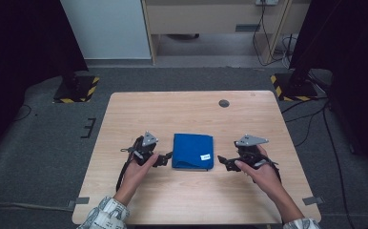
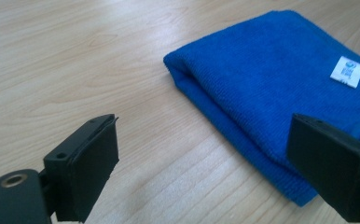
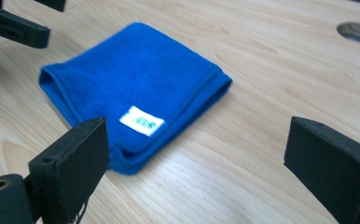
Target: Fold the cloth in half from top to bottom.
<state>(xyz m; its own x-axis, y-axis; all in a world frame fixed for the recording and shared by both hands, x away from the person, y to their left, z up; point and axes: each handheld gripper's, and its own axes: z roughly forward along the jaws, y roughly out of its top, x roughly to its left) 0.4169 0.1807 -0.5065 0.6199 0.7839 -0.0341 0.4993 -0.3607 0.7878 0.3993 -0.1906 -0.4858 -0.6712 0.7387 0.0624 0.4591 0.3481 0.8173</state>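
High view: a light wooden bench (image 1: 191, 191) carries a folded blue microfibre cloth (image 1: 192, 150) near its centre, a small white label (image 1: 205, 157) at the cloth's near right corner. The left gripper (image 1: 165, 157) sits just beside the cloth's left edge, the right gripper (image 1: 221, 161) just beside its right edge; neither touches it. A round cable hole (image 1: 224, 103) lies farther back, well apart from the cloth. Nothing stands between grippers and cloth.

Left gripper view: the black fingers (image 2: 92, 163) are spread wide and empty. The right-hand finger covers the cloth's (image 2: 271, 79) near corner; the label's (image 2: 348, 71) print is too small to read.

Right gripper view: its fingers (image 3: 75, 163) are likewise wide apart, holding nothing. The cloth (image 3: 136, 79) lies flat, layered fold edges facing the camera. The left-hand finger hides the near corner; the cable hole (image 3: 357, 31) is cut off at the frame edge.
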